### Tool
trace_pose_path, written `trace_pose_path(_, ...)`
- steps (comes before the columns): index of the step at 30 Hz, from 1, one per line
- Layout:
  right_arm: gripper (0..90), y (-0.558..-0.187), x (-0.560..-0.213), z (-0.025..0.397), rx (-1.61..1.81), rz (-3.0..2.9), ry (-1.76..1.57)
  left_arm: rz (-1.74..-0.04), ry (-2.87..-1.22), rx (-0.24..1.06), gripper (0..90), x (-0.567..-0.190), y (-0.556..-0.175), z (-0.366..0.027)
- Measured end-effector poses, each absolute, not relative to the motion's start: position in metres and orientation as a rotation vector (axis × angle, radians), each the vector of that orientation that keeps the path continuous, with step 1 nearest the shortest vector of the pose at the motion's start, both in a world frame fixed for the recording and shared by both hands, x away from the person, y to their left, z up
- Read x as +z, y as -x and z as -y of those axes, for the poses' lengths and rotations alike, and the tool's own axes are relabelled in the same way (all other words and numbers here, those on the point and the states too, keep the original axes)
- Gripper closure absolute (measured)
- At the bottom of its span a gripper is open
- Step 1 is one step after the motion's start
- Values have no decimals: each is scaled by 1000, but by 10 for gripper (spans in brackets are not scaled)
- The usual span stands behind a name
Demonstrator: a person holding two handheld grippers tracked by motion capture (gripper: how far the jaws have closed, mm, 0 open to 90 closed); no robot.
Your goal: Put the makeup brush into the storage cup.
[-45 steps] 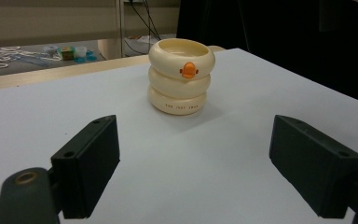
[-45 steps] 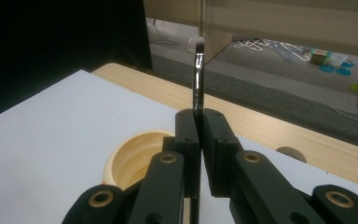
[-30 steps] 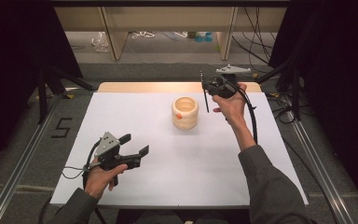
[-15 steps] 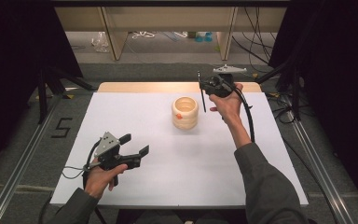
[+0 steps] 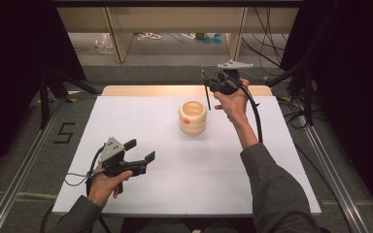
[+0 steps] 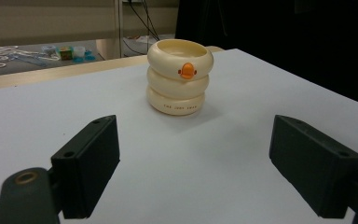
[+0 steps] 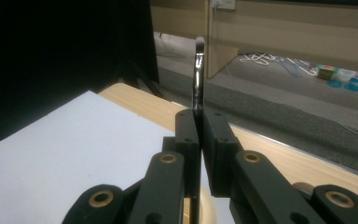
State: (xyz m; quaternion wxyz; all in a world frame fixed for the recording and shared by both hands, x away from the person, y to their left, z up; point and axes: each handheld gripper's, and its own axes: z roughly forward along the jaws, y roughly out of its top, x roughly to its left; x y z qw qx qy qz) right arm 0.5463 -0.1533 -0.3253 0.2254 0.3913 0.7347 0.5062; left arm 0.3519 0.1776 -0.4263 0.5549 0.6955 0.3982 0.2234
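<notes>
**Op:** Since 1 s ago, right gripper [image 5: 212, 86] has drifted a little left, toward the cup; left gripper [image 5: 138, 151] hasn't budged. Cup itself unmoved.

**Obs:** What's the right one carrying?

**Op:** Jaws pinched tight on a thin brush [image 7: 197, 77]. From the right gripper view I see the metal ferrule and pale bristle tip sticking up past the jaws. From the high view the dark handle hangs down, its end just beside the cup rim on the right, not over the mouth yet.

**Obs:** And the cup?

**Op:** Cream ribbed duck cup [image 5: 193, 117], upright, orange bill on its side, mid-table [image 5: 272, 160] toward the far edge. Left gripper view has it dead ahead [image 6: 179, 77].

**Obs:** Left side doing anything?

**Op:** Jaws spread wide, holding nothing, low over the near left of the sheet, well apart from the cup.

**Obs:** Step in hand?

**Op:** My read: drop the brush in the cup. I'd carry it left until the lower end sits over the opening, keep it near vertical, lower past the rim, then release. Cup looks light; a knock on the rim could tip it.
</notes>
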Motion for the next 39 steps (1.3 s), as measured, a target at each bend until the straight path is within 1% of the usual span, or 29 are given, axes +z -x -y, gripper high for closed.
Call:
trace_pose_path(2, 857, -549, -327, 150, 1405, -2023, -1069, -949, -1638, 506, 155, -426, -351, -177)
trace_pose_path(7, 857, -553, -333, 146, 1407, -2028, -1091, -945, -1643, 508, 155, -427, -351, -177)
trace_pose_path(13, 858, -556, -333, 142, 1406, -2026, -1086, -936, -1644, 515, 155, -426, -352, -177)
trace_pose_path(15, 857, -557, -331, 139, 1411, -2028, -1083, -918, -1654, 540, 155, -426, -353, -178)
trace_pose_path(17, 857, -558, -329, 135, 1420, -2028, -1079, -922, -1652, 538, 155, -426, -353, -178)
trace_pose_path(18, 857, -559, -328, 133, 1427, -2029, -1082, -901, -1665, 575, 155, -426, -355, -181)
trace_pose_path(19, 857, -560, -328, 131, 1431, -2031, -1080, -934, -1646, 521, 155, -426, -352, -178)
trace_pose_path(24, 857, -566, -334, 126, 1432, -2021, -1077, -937, -1641, 505, 155, -426, -351, -178)
trace_pose_path(25, 857, -566, -335, 125, 1430, -2030, -1087, -637, -1818, 771, 155, -419, -370, -196)
trace_pose_path(39, 857, -568, -340, 122, 1436, -2031, -1107, -647, -1822, 768, 155, -418, -369, -196)
